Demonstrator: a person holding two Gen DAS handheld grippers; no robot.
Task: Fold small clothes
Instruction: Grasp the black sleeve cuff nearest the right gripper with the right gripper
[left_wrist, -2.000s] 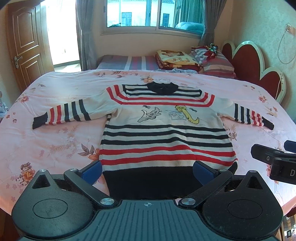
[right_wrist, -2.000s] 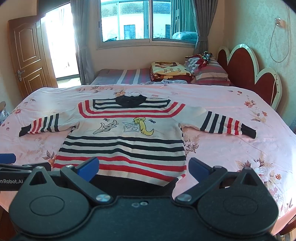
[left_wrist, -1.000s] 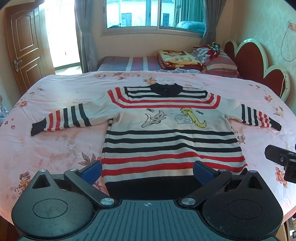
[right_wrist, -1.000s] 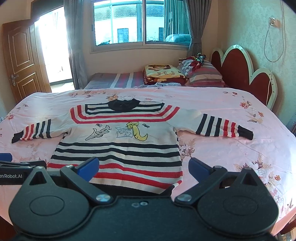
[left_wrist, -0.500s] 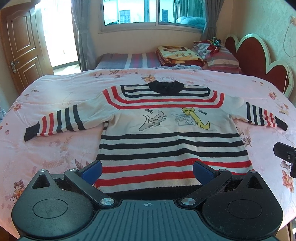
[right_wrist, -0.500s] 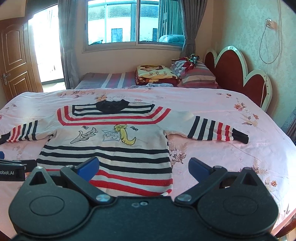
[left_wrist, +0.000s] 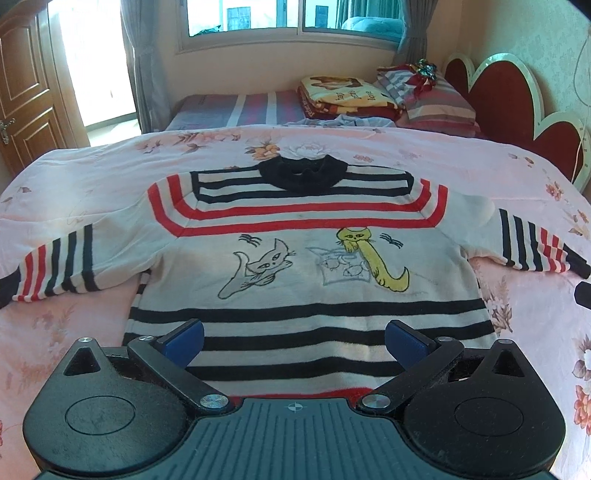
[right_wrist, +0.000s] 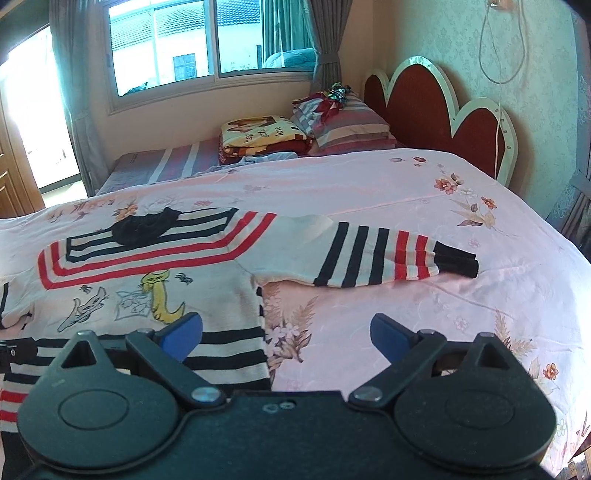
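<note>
While sweater (left_wrist: 303, 266) lies flat (sleeves spread), folded blanket (left_wrist: 343, 96) sits well beyond.

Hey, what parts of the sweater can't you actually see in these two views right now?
- Sweater hem: left wrist view, hidden behind the left gripper.
- Left sleeve cuff: left wrist view, cut off by the frame edge.
- Sweater's left half: right wrist view, cut off by the edge and the right gripper.

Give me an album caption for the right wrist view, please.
Open right gripper poised above a striped cat sweater spread flat on a pink floral bedspread, sleeve stretched out ahead.
</note>
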